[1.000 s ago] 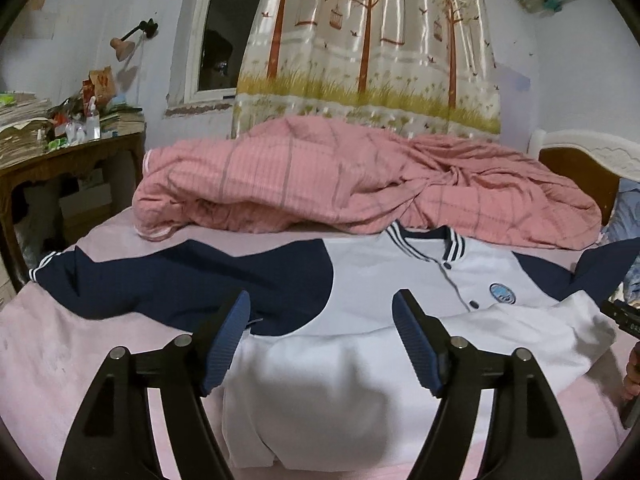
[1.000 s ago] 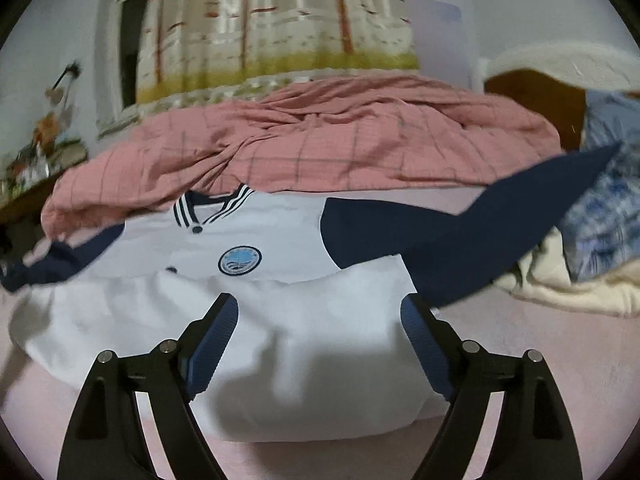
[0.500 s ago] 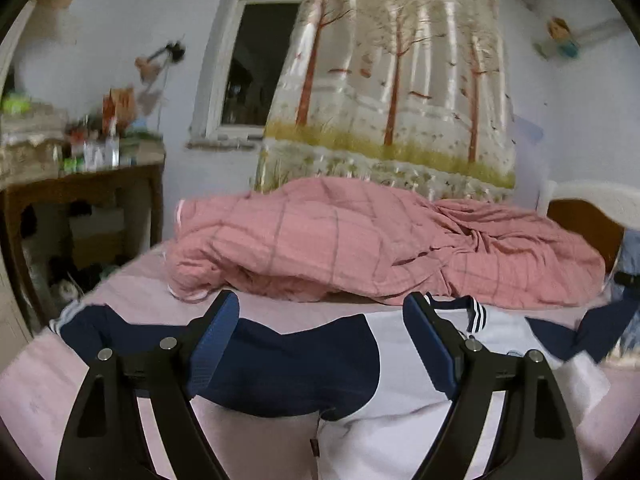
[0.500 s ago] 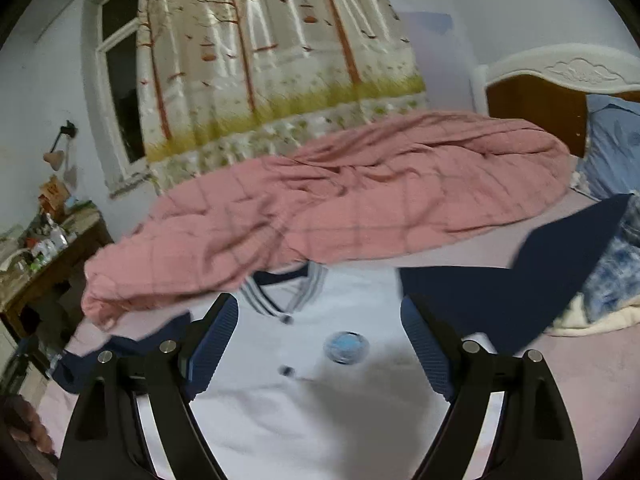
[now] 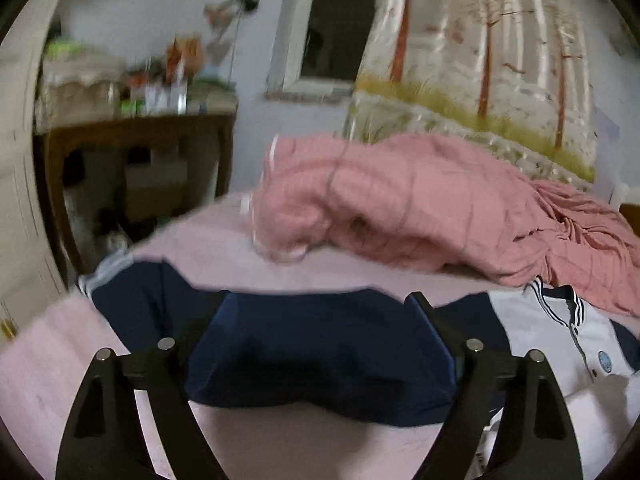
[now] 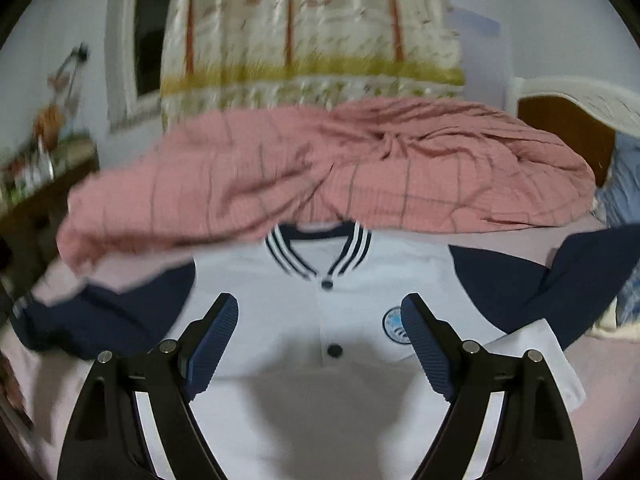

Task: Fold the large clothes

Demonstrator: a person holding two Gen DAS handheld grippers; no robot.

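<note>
Across the pink bed you've got the rumpled pink quilt at the back and the white-and-navy baseball jacket spread flat in front, hem folded up. Your left gripper, jaws just widened and empty, faces its navy sleeve. Your right gripper gapes wide over the snap buttons, gripping nothing.

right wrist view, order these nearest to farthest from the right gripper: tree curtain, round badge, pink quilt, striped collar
From the right gripper:
1. round badge, beside its right finger on the jacket chest
2. striped collar, straight ahead
3. pink quilt, heaped behind the jacket
4. tree curtain, on the far wall
</note>
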